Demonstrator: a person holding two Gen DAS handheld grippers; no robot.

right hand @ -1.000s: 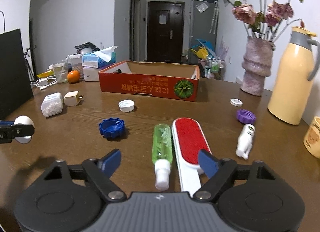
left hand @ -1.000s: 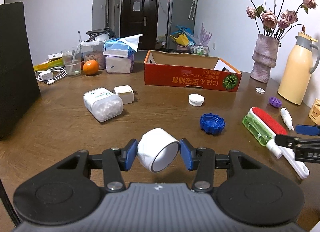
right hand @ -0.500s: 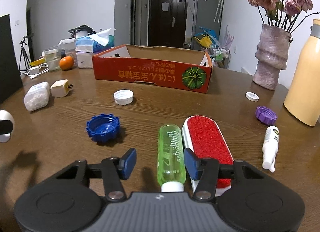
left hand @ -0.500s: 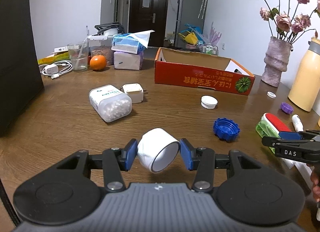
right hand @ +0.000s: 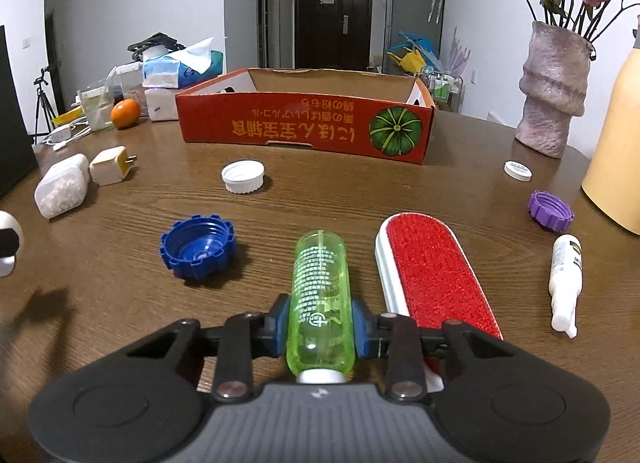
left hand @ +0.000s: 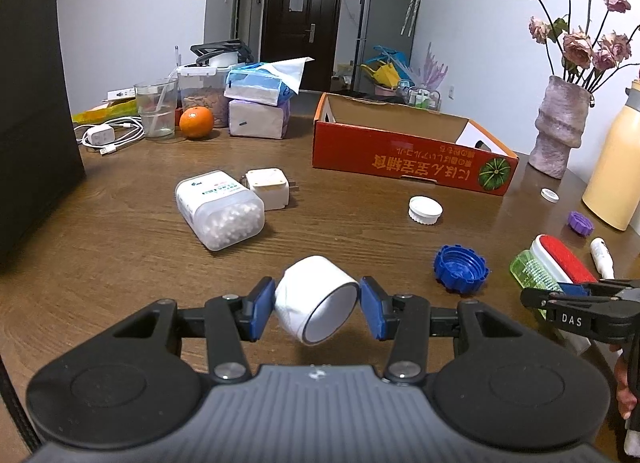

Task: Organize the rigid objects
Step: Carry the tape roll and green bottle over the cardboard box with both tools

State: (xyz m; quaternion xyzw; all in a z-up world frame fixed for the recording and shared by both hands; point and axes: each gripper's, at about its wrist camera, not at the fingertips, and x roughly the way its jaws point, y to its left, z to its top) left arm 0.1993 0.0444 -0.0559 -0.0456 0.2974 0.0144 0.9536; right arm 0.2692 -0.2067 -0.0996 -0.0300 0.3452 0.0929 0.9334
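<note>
My left gripper (left hand: 318, 305) is shut on a white tape roll (left hand: 308, 287), held a little above the brown table (left hand: 120, 231); the same roll (right hand: 6, 243) shows at the left edge of the right wrist view. The jaws of my right gripper (right hand: 320, 323) are closing on a green clear bottle (right hand: 320, 271) that lies on the table, and both blue pads touch its sides near the cap end. In the left wrist view the right gripper (left hand: 572, 303) sits at the far right over the green bottle (left hand: 532, 273). An open red cardboard box (right hand: 304, 127) stands behind.
A red lint brush (right hand: 436, 267) lies right beside the green bottle. A blue cap (right hand: 198, 251), white cap (right hand: 243, 176), purple cap (right hand: 550, 210) and small white bottle (right hand: 565, 279) lie around. A pill bottle (right hand: 62, 185) and charger (right hand: 109, 165) lie left; a vase (right hand: 554, 87) stands right.
My right gripper moved forward and down over the green bottle and its jaws closed from wide open onto it. The left gripper kept hold of the white roll and drifted slightly.
</note>
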